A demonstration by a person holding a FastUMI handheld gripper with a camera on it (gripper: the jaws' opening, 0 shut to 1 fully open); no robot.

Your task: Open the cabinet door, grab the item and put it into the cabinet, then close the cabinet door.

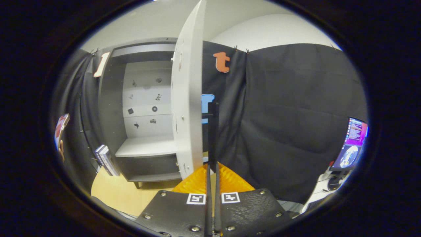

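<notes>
Cabinet, grey with pale shelves (144, 108), stands ahead-left, its light grey door (187, 98) swung open edge-on | gripper (212, 171) fingers pressed together, gripping nothing | book-like item (106, 159) leans beside cabinet | risk: door edge sits close ahead of fingers; reaching left may knock it.

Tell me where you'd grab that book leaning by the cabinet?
Probably by the upper end of the book, coming from above. It leans on the outside of the cabinet, lower end on the table, top free. The tool, fingers together, is beside the open door.
</notes>
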